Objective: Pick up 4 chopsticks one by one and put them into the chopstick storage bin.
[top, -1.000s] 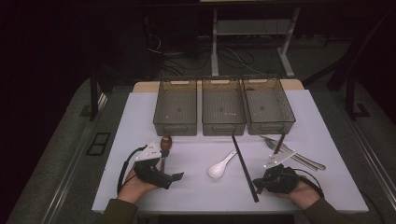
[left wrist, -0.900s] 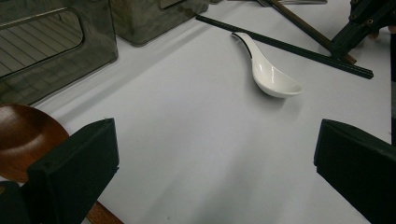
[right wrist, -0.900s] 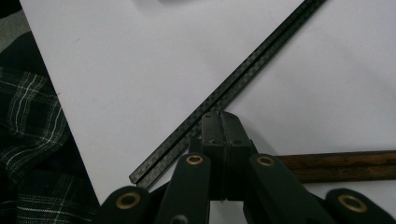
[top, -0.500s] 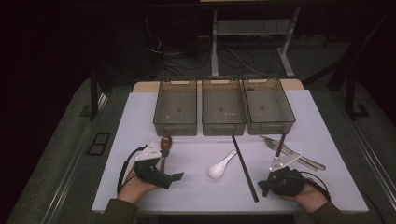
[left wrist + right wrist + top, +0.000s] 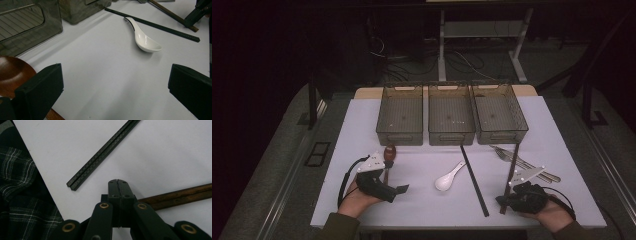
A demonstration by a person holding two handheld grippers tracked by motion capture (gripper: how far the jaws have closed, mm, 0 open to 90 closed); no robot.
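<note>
Three wire bins stand in a row at the table's (image 5: 362, 125) twelve o'clock side: left bin (image 5: 400, 116), middle bin (image 5: 451, 116), right bin (image 5: 498, 114). All three are bare inside; only their mesh floors show.

The right gripper (image 5: 502, 201) sits at the five o'clock corner of the table, its jaws pressed flat together with nothing between them in the right gripper view, tips at (image 5: 117, 182). Just beside it lie the brown chopsticks (image 5: 511, 172), a pair side by side, their long axis running from six o'clock up to twelve, the far end reaching the right bin's front. In the right gripper view they (image 5: 180, 195) pass right behind the closed jaws; whether they touch I cannot tell.

The black chopsticks (image 5: 473, 177) lie at about eleven-to-five, upper end near the middle bin. A white spoon (image 5: 449, 177) rests at nine o'clock of them, bowl toward seven, handle toward one. Forks (image 5: 522, 161) lie at three o'clock of the brown pair.

The left gripper (image 5: 399, 190) rests at seven o'clock, jaws wide apart and empty, a wooden spoon (image 5: 388, 155) just beside it.
</note>
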